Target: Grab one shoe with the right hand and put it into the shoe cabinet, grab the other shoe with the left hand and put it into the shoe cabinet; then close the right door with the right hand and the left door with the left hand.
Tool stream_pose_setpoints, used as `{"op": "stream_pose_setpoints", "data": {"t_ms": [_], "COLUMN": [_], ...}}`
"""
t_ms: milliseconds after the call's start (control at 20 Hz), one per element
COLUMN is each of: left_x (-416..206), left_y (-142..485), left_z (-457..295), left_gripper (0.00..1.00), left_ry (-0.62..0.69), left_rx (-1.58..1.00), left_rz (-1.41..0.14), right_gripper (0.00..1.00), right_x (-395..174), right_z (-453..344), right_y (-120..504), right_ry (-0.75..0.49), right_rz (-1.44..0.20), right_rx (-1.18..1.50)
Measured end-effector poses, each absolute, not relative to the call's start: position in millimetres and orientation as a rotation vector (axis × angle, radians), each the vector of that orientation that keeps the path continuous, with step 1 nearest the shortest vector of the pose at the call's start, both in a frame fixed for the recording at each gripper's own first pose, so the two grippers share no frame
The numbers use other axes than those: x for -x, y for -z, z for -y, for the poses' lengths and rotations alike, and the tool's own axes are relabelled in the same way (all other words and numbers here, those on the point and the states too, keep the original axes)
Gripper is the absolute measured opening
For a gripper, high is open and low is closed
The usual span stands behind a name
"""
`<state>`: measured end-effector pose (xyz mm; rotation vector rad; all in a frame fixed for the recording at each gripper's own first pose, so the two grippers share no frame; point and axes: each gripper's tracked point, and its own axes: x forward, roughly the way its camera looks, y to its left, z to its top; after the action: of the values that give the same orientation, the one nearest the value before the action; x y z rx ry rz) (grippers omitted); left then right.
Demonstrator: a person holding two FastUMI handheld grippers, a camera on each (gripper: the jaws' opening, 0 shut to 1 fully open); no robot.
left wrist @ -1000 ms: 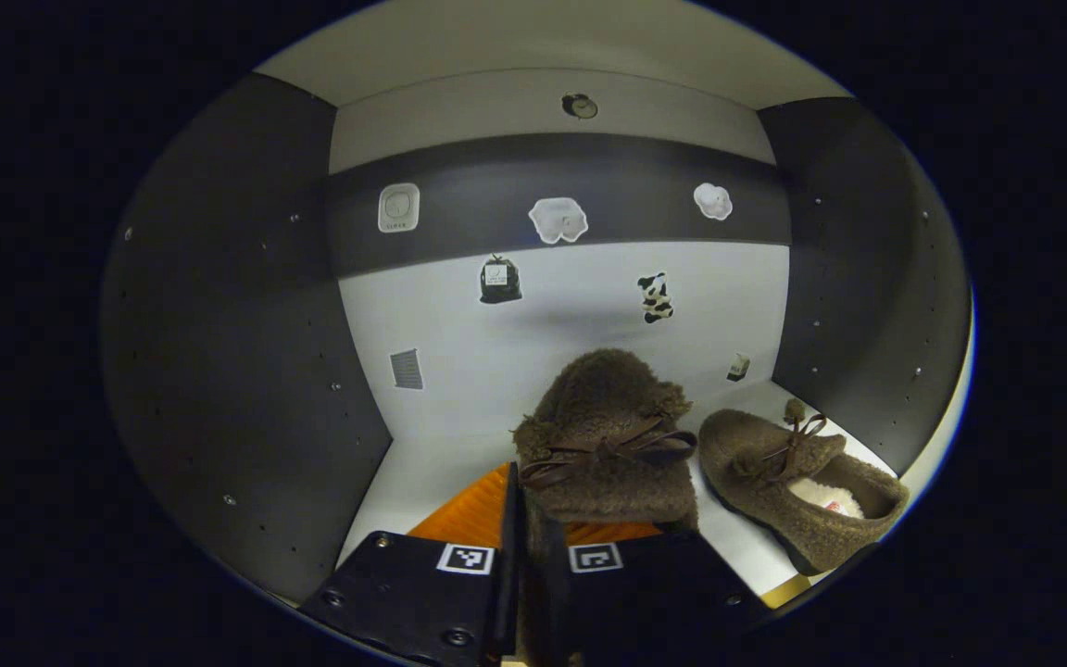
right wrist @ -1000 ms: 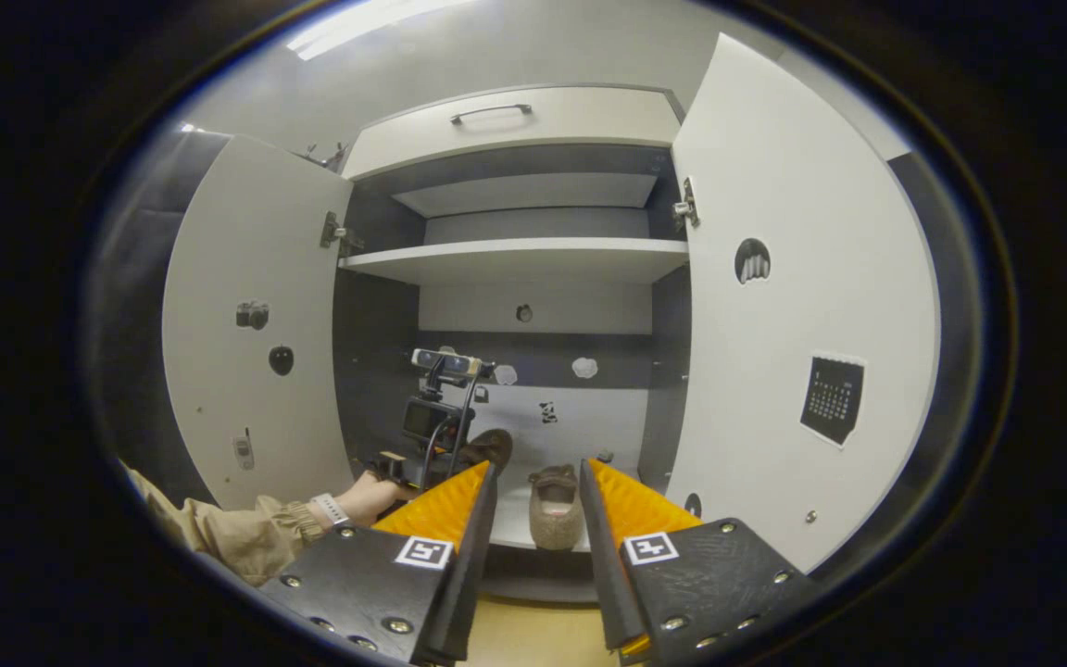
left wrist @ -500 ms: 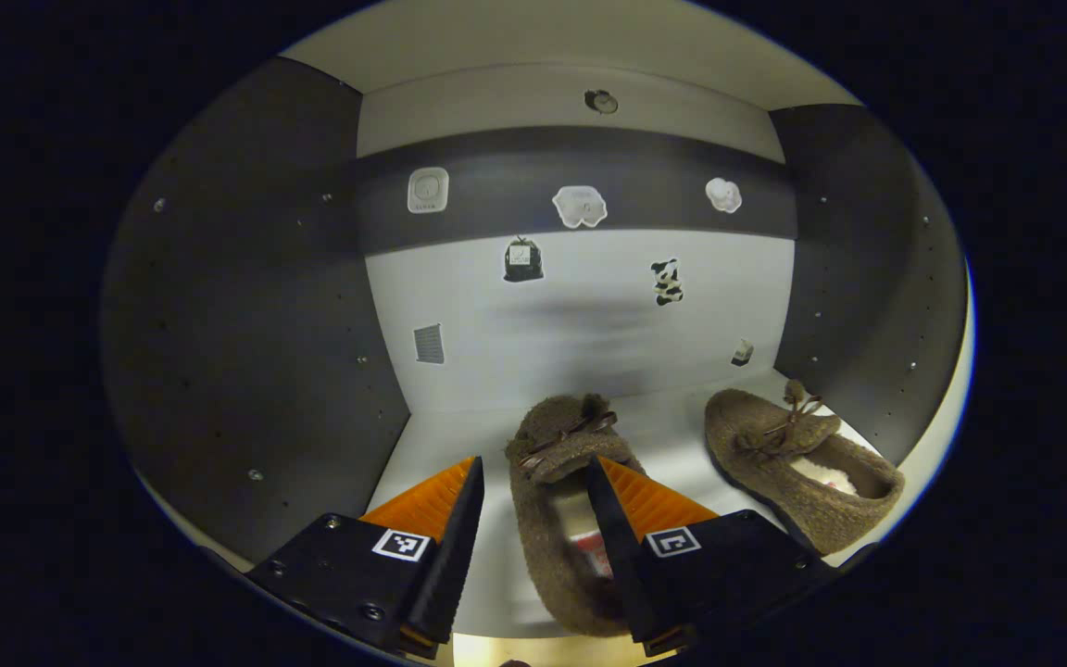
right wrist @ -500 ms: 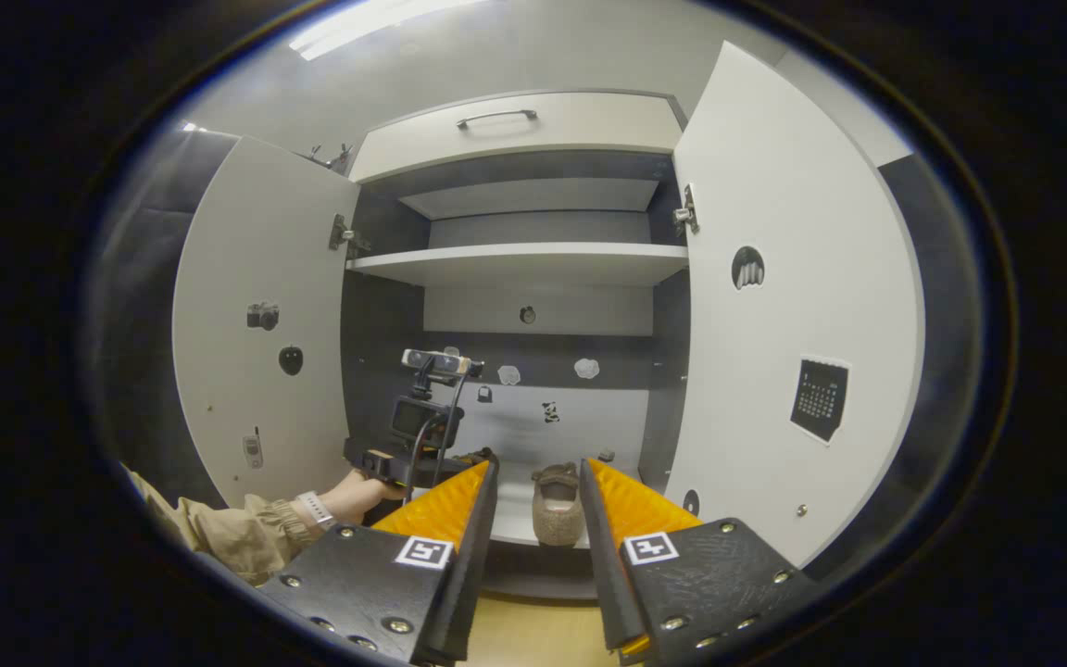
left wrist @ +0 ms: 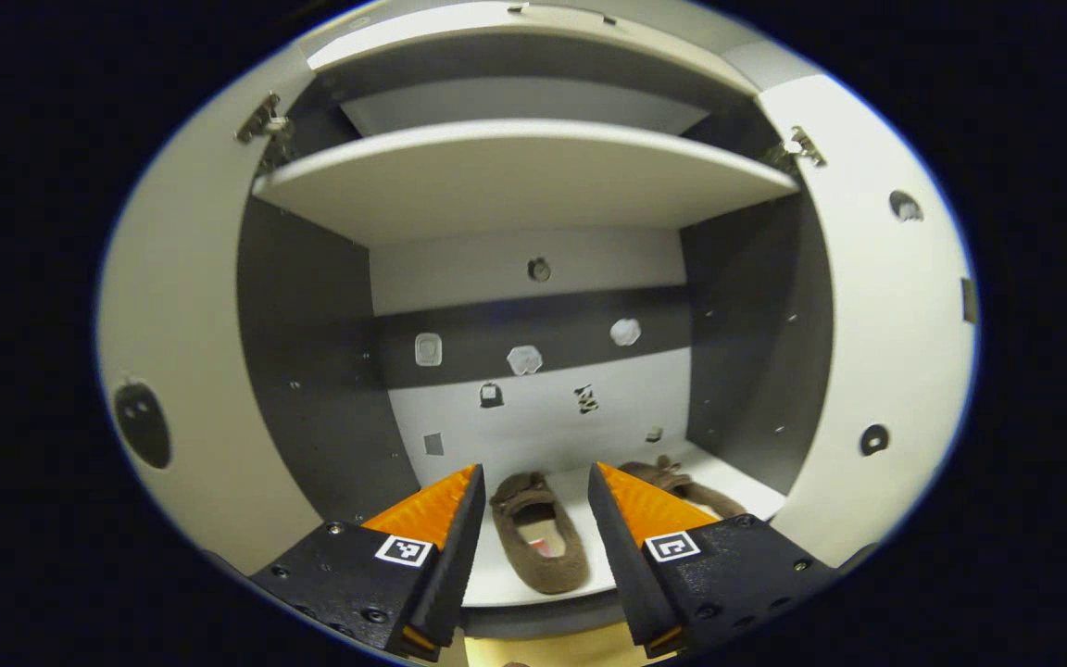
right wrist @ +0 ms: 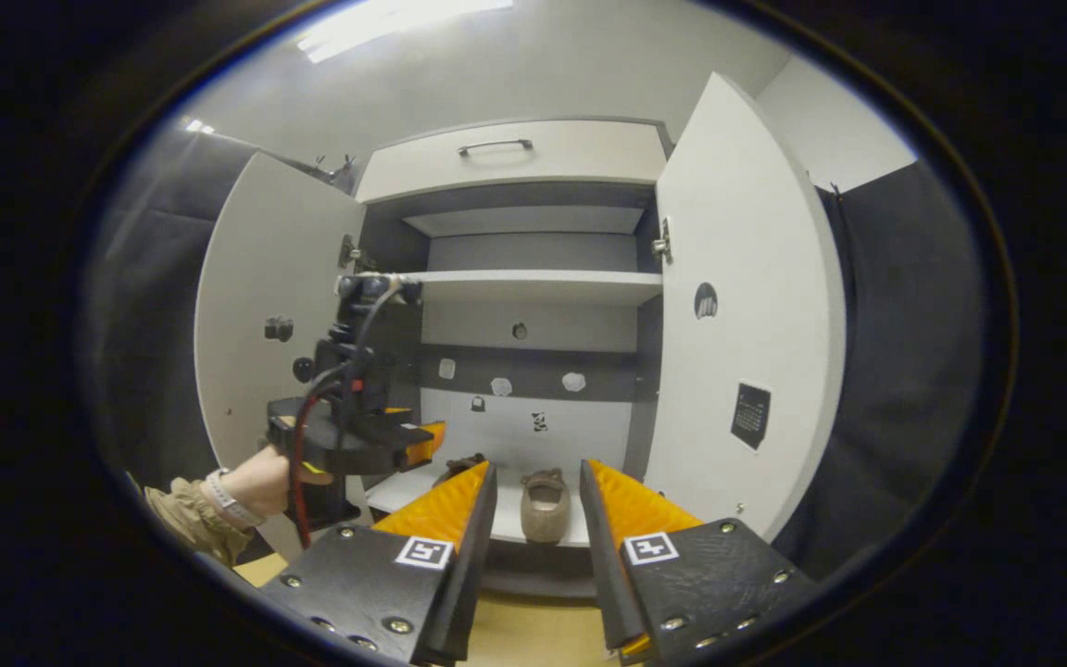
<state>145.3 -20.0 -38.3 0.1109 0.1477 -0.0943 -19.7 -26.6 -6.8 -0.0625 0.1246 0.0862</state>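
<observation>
Both shoes in cabinet (left wrist: 533, 176), doors open.
Left tool (left wrist: 533, 482) and right tool (right wrist: 538, 477) gape, empty; left shoe (left wrist: 538, 547) flat, right shoe (left wrist: 682, 486) apparently beside it.

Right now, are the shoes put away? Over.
Left gripper open, right gripper open. Both shoes on cabinet floor. Left door and right door open, unobstructed.
</observation>
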Motion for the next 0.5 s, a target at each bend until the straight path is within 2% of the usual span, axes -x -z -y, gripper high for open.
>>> {"op": "stream_pose_setpoints", "data": {"t_ms": [50, 100, 200, 250, 300, 400, 450, 500], "left_x": [-130, -117, -91, -80, -70, -55, -49, -42], "left_y": [30, 25, 17, 15, 14, 10, 9, 9], "left_z": [24, 29, 45, 50, 52, 55, 55, 50], "left_gripper": [0.72, 0.69, 0.69, 0.72, 0.69, 0.72, 0.69, 0.72], "left_ry": [0.106, 0.122, 0.18, 0.201, 0.216, 0.23, 0.233, 0.232], "left_rx": [-0.112, -0.11, -0.079, -0.07, -0.068, -0.078, -0.083, -0.086], "left_rz": [-0.138, -0.137, -0.137, -0.143, -0.144, -0.141, -0.141, -0.137], "right_gripper": [0.53, 0.53, 0.53, 0.53, 0.53, 0.53, 0.53, 0.53], "right_x": [26, 32, 44, 51, 57, 68, 72, 75], "right_z": [32, 37, 51, 60, 70, 94, 108, 123], "right_y": [3, -2, -9, -13, -18, -28, -32, -35], "right_ry": [-0.078, -0.071, -0.056, -0.044, -0.027, 0.019, 0.047, 0.077], "right_rz": [-0.121, -0.113, -0.113, -0.112, -0.108, -0.093, -0.088, -0.083], "right_rx": [0.065, 0.065, 0.066, 0.068, 0.068, 0.06, 0.055, 0.052]}}
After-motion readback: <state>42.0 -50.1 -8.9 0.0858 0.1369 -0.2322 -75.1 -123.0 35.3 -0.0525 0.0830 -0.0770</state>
